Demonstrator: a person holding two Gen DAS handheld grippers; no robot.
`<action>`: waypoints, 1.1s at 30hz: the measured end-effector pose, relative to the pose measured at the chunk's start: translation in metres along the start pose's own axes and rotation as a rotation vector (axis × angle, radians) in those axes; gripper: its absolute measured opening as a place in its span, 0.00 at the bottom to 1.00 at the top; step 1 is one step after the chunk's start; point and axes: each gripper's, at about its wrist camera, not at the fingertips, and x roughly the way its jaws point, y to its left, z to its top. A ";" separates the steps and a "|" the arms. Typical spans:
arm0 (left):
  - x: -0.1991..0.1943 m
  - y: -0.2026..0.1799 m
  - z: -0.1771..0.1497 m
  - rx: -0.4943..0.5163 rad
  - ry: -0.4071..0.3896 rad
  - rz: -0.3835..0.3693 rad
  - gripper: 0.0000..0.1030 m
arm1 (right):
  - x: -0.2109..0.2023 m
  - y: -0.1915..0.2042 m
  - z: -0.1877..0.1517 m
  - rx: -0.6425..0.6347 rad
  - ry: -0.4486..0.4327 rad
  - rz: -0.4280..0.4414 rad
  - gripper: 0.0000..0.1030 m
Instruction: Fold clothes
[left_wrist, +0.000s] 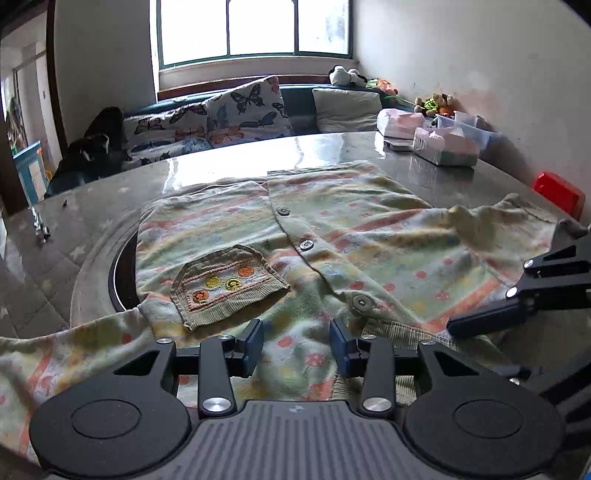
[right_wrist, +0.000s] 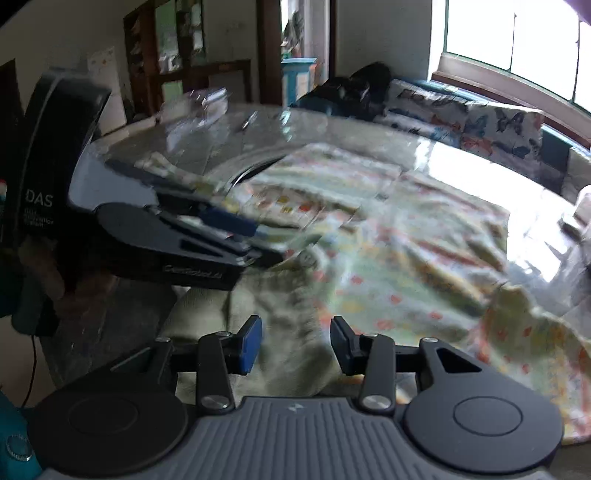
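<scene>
1. My left claw (left_wrist: 296, 345) hangs low over the near part of the garment (left_wrist: 332, 236), tilted down at it, its jaws standing apart with patterned cloth showing in the gap.
2. I see no fabric pinched between the blue pads (left_wrist: 255, 343) of the left claw; they look released, with nothing gripped.
3. My right claw (right_wrist: 296, 345) sits over the collar end of the same garment, its jaws also parted, the pale green cloth lying under and between them but not squeezed by the pads.
4. The garment is a small buttoned top in pastel stripes and dots, spread open-face-up on the table (left_wrist: 229, 162), covering most of the middle of it.
5. A row of round buttons (left_wrist: 306, 244) runs down its front placket, and a ribbed pocket (left_wrist: 229, 284) with embroidered circles lies to the left of that row in the left wrist view.
6. One sleeve trails off to the near left, over the table's edge region; the other side is rumpled toward the right, beside my right claw (left_wrist: 487, 321) as the left camera sees it.
7. In the right wrist view my left claw (right_wrist: 236, 229) comes in from the left, blurred, just above the cloth.
8. At the table's far right stand a few plastic boxes (left_wrist: 447, 146), well apart from the garment; butterfly cushions (left_wrist: 247, 110) lie on the bench beyond.
</scene>
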 end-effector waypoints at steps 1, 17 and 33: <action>-0.002 0.002 0.002 -0.011 -0.007 -0.002 0.41 | -0.001 -0.004 0.000 0.016 -0.007 -0.012 0.40; 0.010 -0.042 0.003 0.059 -0.004 -0.081 0.47 | -0.017 -0.055 -0.032 0.211 -0.003 -0.129 0.38; 0.012 -0.085 0.000 0.172 -0.003 -0.143 0.55 | -0.044 -0.078 -0.046 0.271 -0.067 -0.232 0.35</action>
